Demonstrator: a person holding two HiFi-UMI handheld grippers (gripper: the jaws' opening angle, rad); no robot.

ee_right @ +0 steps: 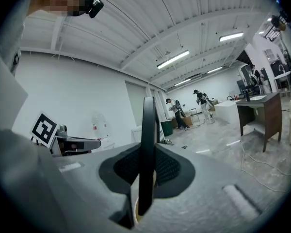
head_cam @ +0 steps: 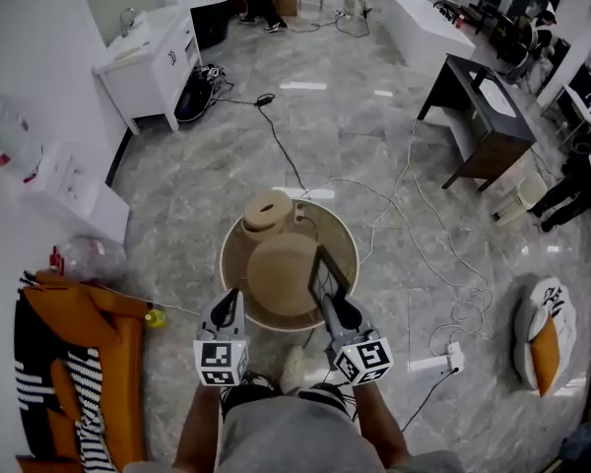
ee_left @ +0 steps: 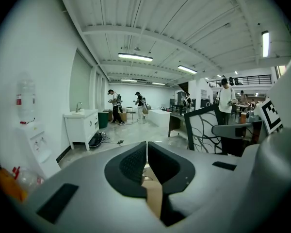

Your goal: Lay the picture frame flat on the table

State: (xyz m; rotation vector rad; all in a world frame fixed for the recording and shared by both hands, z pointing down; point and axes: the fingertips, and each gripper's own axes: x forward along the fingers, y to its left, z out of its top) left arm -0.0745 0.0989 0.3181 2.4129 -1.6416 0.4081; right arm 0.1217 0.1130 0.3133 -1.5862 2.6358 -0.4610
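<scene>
The picture frame point(head_cam: 327, 274) is black-rimmed with a pale patterned face. It stands upright over the right side of the round table point(head_cam: 234, 264). My right gripper point(head_cam: 332, 302) is shut on its lower edge. In the right gripper view the frame point(ee_right: 148, 130) shows edge-on between the pads. From the left gripper view, the frame point(ee_left: 205, 129) stands off to the right. My left gripper point(head_cam: 229, 305) hovers at the table's near left rim, apart from the frame. Its jaws point(ee_left: 146, 155) are shut with nothing in them.
A tan round disc point(head_cam: 281, 274) and a tan squat cylinder point(head_cam: 268, 211) lie on the table. Cables and a power strip point(head_cam: 433, 364) run over the marble floor. An orange seat point(head_cam: 89, 363) stands at the left, a dark desk point(head_cam: 483, 116) far right, a white cabinet point(head_cam: 153, 57) far left.
</scene>
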